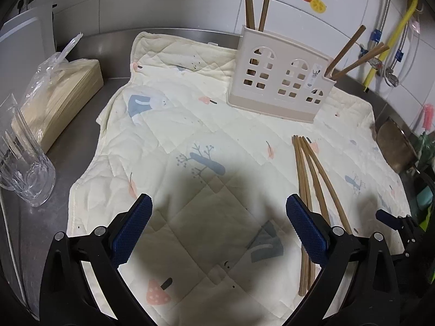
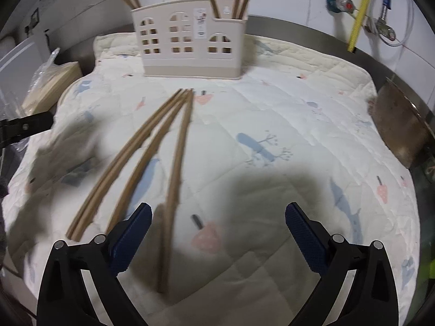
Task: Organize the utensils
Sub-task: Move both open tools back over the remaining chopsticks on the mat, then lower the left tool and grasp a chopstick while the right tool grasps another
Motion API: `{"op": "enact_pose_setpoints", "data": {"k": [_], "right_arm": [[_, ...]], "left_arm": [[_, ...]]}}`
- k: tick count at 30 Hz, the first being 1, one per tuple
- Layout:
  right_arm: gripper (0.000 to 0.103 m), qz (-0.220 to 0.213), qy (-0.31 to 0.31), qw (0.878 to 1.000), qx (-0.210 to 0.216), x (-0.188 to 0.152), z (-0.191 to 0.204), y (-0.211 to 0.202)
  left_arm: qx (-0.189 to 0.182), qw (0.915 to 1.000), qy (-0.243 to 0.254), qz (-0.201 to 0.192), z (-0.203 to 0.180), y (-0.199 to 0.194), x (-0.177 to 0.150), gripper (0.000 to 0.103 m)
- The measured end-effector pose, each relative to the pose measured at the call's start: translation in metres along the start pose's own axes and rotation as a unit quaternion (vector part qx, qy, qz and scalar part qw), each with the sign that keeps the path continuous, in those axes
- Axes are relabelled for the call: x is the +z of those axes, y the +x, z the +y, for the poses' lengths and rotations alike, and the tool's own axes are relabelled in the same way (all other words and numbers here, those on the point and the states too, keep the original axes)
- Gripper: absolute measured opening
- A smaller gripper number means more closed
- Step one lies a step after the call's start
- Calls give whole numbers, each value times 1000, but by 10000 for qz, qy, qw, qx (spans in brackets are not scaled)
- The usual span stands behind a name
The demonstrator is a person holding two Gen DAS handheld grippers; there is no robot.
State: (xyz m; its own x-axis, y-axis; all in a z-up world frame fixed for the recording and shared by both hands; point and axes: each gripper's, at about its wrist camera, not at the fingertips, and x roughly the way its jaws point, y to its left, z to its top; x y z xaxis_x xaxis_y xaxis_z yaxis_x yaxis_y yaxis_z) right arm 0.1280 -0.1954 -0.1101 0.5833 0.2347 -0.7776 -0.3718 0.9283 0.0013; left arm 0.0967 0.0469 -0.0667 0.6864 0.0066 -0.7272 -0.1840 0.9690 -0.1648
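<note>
A beige utensil holder (image 1: 280, 81) with window cut-outs stands on a quilted cloth (image 1: 190, 135); it also shows in the right wrist view (image 2: 190, 43). Several wooden chopsticks stand in its end compartments. Several more loose chopsticks (image 1: 312, 190) lie on the cloth in front of it, fanned out, and show in the right wrist view (image 2: 152, 163). My left gripper (image 1: 218, 212) is open and empty above the cloth, left of the loose chopsticks. My right gripper (image 2: 218, 220) is open and empty, its left finger beside the nearest chopstick. The right gripper's tip shows at the left view's right edge (image 1: 388, 220).
A clear glass mug (image 1: 24, 174) and a bagged stack of paper (image 1: 59, 95) sit on the steel counter at left. A cleaver blade (image 2: 402, 125) lies at the cloth's right edge. Hoses and valves (image 2: 359, 8) hang on the tiled wall behind.
</note>
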Motion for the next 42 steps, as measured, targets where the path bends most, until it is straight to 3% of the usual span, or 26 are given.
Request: {"op": "enact_pose_setpoints", "data": {"k": [4,6,16,22,26,33,35,38,42], "right_arm": [[91,-90,-57,9998,167,-1,8,-5],[73,-111,-45,9996,270,0,10,-6],[48,-5,15,9978,667,0,13,-2],[30,-10,-5,9968,798,-1,14,0],[17,-22,-28,9965,832,-2,15,0],[8,-49,-10,9965,833,-2,13,0],[7,-80,36,9964,847,-3,11,-1],[7,-110,66,9962,860,-4,8,-3],[7,-148,122,9961,864,-5,1,-6]], "left_arm": [[19,10000,2,9,1,0,0,97],[15,10000,-6,17,1,0,0,97],[-20,10000,46,36,-1,2,-3,97],[-256,9995,155,98,-9,2,-11,96],[-443,9984,277,195,-19,2,-19,82],[-916,9933,488,502,-44,11,-35,57],[-1014,9917,553,570,-52,14,-38,43],[-1085,9898,625,678,-61,21,-41,30],[-1157,9883,623,780,-66,26,-43,23]]}}
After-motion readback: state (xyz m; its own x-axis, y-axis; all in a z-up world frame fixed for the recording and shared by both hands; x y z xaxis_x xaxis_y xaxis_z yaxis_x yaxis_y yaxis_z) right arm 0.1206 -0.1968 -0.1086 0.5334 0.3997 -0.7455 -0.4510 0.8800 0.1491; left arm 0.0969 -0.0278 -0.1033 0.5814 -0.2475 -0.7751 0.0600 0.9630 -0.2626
